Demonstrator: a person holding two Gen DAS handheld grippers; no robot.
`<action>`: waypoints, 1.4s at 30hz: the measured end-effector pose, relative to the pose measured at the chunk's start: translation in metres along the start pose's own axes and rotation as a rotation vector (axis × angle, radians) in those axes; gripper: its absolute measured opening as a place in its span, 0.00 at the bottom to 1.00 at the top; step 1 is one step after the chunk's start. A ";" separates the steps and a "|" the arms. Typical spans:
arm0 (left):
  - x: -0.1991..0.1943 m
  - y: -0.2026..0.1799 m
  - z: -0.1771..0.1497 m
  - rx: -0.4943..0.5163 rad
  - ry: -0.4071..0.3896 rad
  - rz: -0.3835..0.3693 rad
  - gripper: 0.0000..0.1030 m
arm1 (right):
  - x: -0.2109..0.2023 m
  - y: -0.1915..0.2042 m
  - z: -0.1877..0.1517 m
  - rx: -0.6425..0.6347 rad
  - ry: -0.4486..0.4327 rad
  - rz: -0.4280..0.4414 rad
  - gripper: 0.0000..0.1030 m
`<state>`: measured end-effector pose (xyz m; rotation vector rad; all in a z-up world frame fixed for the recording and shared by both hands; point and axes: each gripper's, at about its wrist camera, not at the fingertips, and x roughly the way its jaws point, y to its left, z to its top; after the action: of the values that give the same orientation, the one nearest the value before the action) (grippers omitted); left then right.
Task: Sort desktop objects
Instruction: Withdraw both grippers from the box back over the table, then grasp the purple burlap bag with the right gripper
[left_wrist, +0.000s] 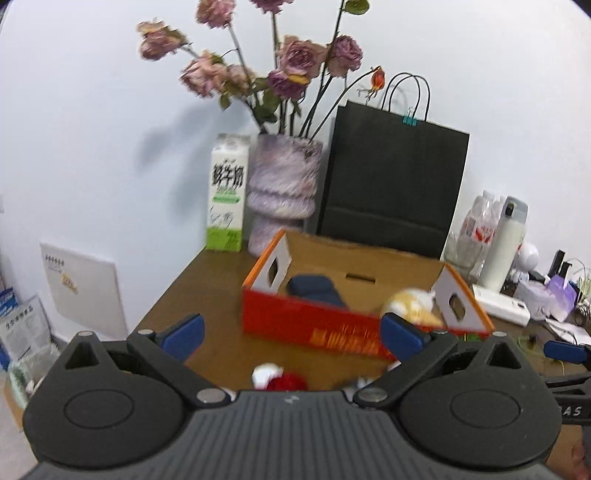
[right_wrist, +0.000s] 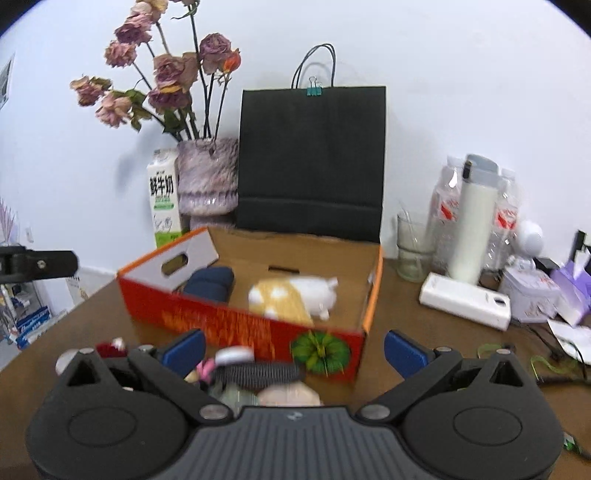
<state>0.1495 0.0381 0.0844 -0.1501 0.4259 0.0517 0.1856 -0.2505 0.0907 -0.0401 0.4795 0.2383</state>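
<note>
An open red-and-orange cardboard box (left_wrist: 314, 328) (right_wrist: 207, 314) stands on the brown desk. Inside lie a dark blue case (left_wrist: 314, 290) (right_wrist: 210, 282) and a yellow-and-white plush toy (left_wrist: 410, 302) (right_wrist: 291, 295). My left gripper (left_wrist: 291, 334) is open, held above the desk in front of the box, with nothing between its fingers. Below it lies a small red-and-white item (left_wrist: 277, 376). My right gripper (right_wrist: 293, 349) is open too, over a black comb (right_wrist: 258, 371), a pink item and pale objects near the box's front. A green paper ornament (right_wrist: 319, 352) sits against the box's front.
Behind the box stand a black paper bag (left_wrist: 391, 184) (right_wrist: 310, 158), a vase of dried roses (left_wrist: 282, 192) (right_wrist: 207, 177) and a milk carton (left_wrist: 227, 194) (right_wrist: 164, 199). To the right are a glass (right_wrist: 412, 251), a white flask (right_wrist: 471, 221), a white power bank (right_wrist: 465, 301) and tissue packs.
</note>
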 end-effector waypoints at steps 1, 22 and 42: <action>-0.004 0.003 -0.005 -0.004 0.007 0.001 1.00 | -0.005 0.001 -0.005 0.002 0.005 0.005 1.00; -0.015 0.003 -0.083 0.056 0.059 -0.033 1.00 | -0.022 0.037 -0.087 -0.033 0.155 0.111 1.00; -0.010 -0.006 -0.092 0.102 0.121 -0.049 1.00 | -0.008 0.040 -0.088 -0.051 0.223 0.096 1.00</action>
<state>0.1033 0.0173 0.0066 -0.0631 0.5438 -0.0280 0.1291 -0.2218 0.0170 -0.0941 0.6981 0.3420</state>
